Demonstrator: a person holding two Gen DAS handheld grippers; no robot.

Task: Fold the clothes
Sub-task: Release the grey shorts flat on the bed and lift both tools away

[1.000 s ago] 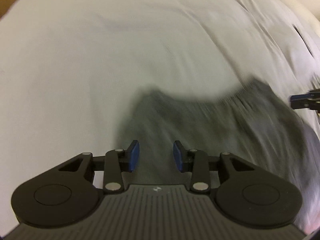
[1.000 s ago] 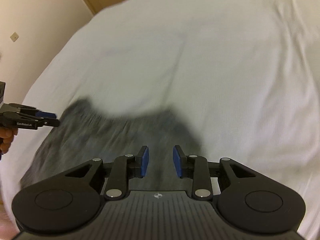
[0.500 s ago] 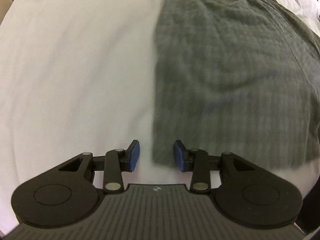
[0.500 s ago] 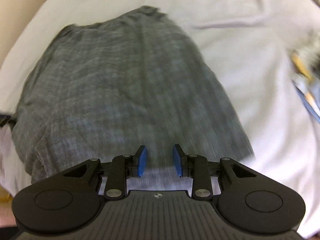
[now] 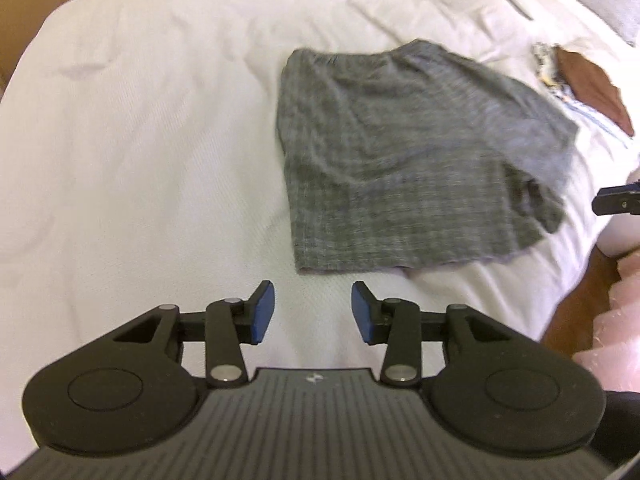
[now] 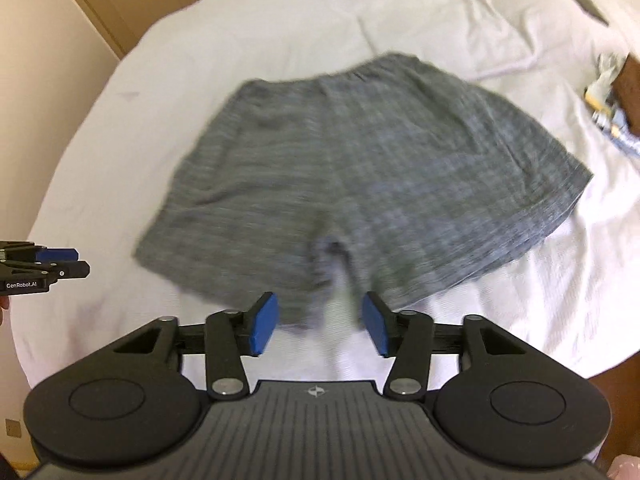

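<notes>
Right wrist: grey shorts [image 6: 360,176] flat ahead of empty right tongs [image 6: 318,322].

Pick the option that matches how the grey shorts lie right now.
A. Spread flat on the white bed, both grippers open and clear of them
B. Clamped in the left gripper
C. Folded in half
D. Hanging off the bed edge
A. The grey shorts lie spread out on the white bed, with the right gripper and left gripper open, holding nothing.
</notes>
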